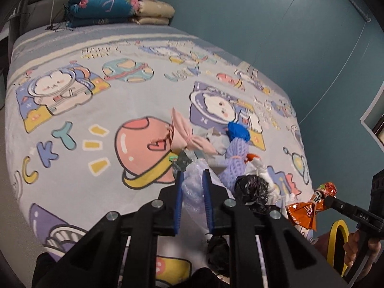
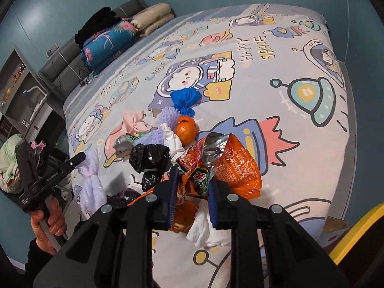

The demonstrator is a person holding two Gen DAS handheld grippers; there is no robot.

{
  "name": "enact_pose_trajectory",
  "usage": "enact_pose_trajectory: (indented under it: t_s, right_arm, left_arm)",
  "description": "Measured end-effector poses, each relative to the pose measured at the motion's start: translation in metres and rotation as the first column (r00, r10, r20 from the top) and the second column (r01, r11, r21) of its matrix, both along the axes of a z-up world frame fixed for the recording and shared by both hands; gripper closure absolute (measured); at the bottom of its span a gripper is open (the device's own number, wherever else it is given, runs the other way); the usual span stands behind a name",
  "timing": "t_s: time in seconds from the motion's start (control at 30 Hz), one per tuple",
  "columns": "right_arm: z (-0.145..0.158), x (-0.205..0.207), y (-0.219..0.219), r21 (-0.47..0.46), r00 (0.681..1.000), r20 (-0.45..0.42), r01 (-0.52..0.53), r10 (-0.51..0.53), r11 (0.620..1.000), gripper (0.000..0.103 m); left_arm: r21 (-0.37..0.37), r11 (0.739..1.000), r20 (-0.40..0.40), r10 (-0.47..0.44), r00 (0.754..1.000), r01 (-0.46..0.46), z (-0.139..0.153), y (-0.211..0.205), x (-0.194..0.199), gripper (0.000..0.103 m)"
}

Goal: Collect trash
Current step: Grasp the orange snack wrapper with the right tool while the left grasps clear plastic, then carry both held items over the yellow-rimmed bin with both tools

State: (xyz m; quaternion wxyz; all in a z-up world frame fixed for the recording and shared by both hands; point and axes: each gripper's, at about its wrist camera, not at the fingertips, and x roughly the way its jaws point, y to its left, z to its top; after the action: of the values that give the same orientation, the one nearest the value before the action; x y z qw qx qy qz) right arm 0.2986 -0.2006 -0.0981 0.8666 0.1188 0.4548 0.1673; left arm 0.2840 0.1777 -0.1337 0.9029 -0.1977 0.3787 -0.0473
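Trash lies in a heap on the cartoon bedspread (image 1: 79, 124): a pink knotted wrap (image 1: 184, 136), a blue crumpled piece (image 1: 237, 130), lilac foam netting (image 1: 231, 158), black bags (image 1: 252, 189), white tissue (image 2: 204, 225) and an orange fruit (image 2: 186, 129). My left gripper (image 1: 193, 175) is shut on a clear lilac bubble-wrap piece (image 1: 193, 189), which also shows in the right wrist view (image 2: 92, 187). My right gripper (image 2: 193, 182) is shut on an orange snack wrapper (image 2: 228, 165), held just above the heap; it also shows in the left wrist view (image 1: 307, 206).
Folded quilts and pillows (image 1: 112, 7) are stacked at the bed's head against a grey headboard. A yellow-rimmed container (image 1: 338, 235) stands beside the bed at lower right, also in the right wrist view (image 2: 355, 232). Teal walls surround the bed. A shelf unit (image 2: 21, 91) stands at the left.
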Motion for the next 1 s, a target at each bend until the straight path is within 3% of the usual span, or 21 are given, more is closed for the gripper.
enact_pose_trajectory:
  t_s: [0.53,1.0]
  right_arm:
    - [0.04,-0.053,-0.048,0.09,0.994,0.078,0.065,-0.072,0.994,0.082]
    - [0.061,-0.104,-0.111,0.145,0.976,0.121,0.165,-0.183,0.976,0.082]
  left_arm:
    - [0.01,1.0,0.109,-0.007,0.994,0.006,0.058,-0.002,-0.046,0.088]
    - [0.087,0.979,0.151,-0.197,0.969,0.186,0.092,-0.099,-0.077,0.088]
